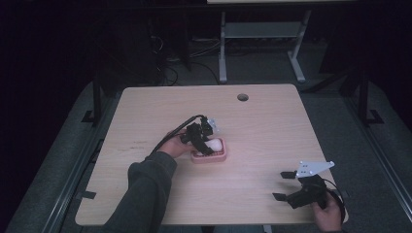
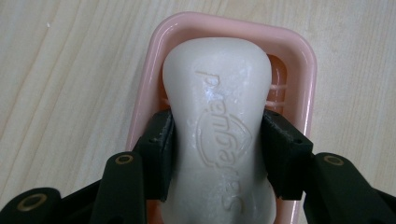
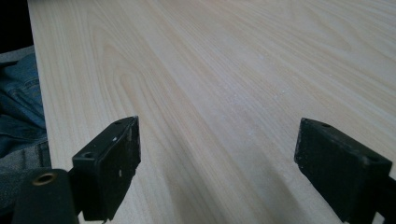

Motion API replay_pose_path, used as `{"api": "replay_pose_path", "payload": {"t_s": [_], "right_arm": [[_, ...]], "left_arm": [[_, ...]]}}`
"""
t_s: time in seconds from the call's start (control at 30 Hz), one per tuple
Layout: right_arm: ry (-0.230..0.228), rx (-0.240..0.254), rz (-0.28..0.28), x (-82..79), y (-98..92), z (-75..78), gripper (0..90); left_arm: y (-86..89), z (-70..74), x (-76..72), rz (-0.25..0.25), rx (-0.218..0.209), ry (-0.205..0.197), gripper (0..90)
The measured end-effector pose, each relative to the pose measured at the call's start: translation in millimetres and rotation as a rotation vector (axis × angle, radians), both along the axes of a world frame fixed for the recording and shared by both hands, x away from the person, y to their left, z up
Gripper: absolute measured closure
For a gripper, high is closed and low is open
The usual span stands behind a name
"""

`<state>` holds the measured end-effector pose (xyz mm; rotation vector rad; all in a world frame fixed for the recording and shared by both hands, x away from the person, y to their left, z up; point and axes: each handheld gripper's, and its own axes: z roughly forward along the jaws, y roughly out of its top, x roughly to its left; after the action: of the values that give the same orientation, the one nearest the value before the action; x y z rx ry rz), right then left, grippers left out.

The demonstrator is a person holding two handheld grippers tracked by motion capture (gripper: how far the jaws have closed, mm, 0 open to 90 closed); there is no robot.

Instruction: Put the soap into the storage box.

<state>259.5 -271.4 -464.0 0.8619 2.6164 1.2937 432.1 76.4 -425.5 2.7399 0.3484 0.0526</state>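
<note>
A white bar of soap [image 2: 219, 121] with raised lettering lies in a pink soap dish [image 2: 294, 60] at the middle of the wooden table [image 1: 262, 126]. My left gripper [image 2: 217, 154] is shut on the soap, both black pads pressed against its narrow waist. From above, that left gripper [image 1: 203, 143] sits over the pink dish [image 1: 216, 158] with the soap [image 1: 215, 144] showing beside it. My right gripper [image 1: 283, 185] rests near the table's front right corner, jaws wide apart. In its own view the right gripper [image 3: 217, 154] has only bare wood between its fingers.
A round cable hole [image 1: 242, 97] sits near the table's far edge. A desk frame [image 1: 260, 34] stands on the floor beyond. Blue denim [image 3: 18, 116] shows past the table edge in the right gripper view.
</note>
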Motion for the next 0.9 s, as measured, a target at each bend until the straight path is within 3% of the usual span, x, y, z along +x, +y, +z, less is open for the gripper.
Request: {"api": "replay_pose_path", "payload": {"t_s": [0.03, 0.1, 0.27, 0.4, 0.9], "right_arm": [[0.0, 0.0, 0.0, 0.0, 0.0, 0.0, 14.2], [-0.001, 0.0, 0.001, 0.2, 0.1, 0.0, 14.1], [-0.001, 0.003, 0.0, -0.2, -0.1, 0.1, 14.2], [-0.001, 0.001, 0.0, -0.3, -0.2, 0.2, 14.2], [0.002, 0.0, -0.001, 0.2, 1.2, 0.4, 14.2]], "left_arm": [[0.0, 0.0, 0.0, 0.0, 0.0, 0.0, 49.0], [-5.4, 0.8, -0.7, -0.008, 0.039, -0.008, 49.0], [-4.1, 0.4, 0.9, 0.0, 0.028, 0.006, 48.9], [-5.4, 0.5, -1.7, -0.005, 0.037, -0.014, 48.4], [3.4, 7.6, -7.0, 0.007, -0.017, -0.03, 41.6]]}}
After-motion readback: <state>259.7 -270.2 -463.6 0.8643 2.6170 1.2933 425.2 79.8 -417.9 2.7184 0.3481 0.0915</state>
